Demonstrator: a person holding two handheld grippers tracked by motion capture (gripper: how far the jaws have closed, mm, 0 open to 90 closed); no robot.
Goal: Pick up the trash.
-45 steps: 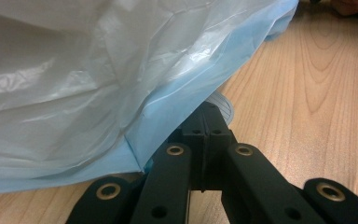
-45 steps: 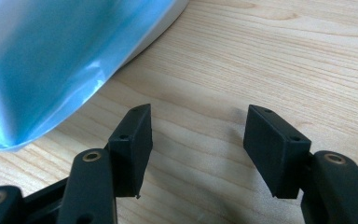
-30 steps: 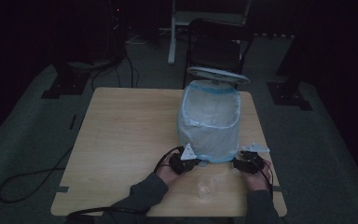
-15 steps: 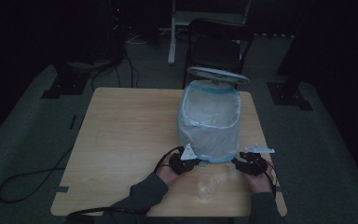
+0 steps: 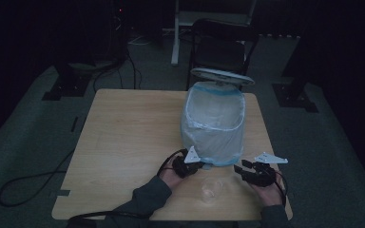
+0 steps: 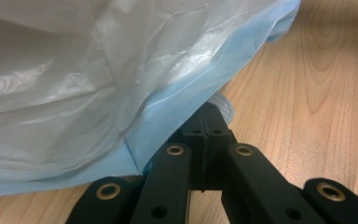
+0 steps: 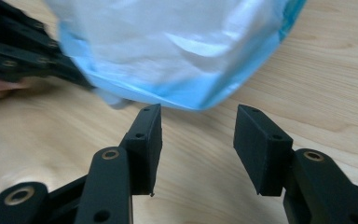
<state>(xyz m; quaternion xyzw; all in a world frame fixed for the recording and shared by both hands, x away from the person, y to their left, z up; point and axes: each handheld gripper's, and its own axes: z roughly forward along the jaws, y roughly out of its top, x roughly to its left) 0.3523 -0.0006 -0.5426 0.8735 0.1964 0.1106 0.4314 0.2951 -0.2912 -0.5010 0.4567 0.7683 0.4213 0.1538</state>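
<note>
A bin lined with a pale blue plastic bag stands on the wooden table. My left gripper lies at the bag's lower left edge, its jaws pressed together with the blue hem running into them. In the right gripper view that gripper sits at the bag's bottom corner. My right gripper is near the bag's lower right corner. Its jaws stand apart after closing partway, with nothing between them, and the hem lies just beyond the tips.
A small clear cup sits on the table between the two hands. The bin's round white lid stands open behind it. A dark chair is past the table's far edge, and a cable runs across the floor at left.
My right gripper has shifted a little to the right, away from the bag's lower corner. The left gripper and the bin have stayed put.
</note>
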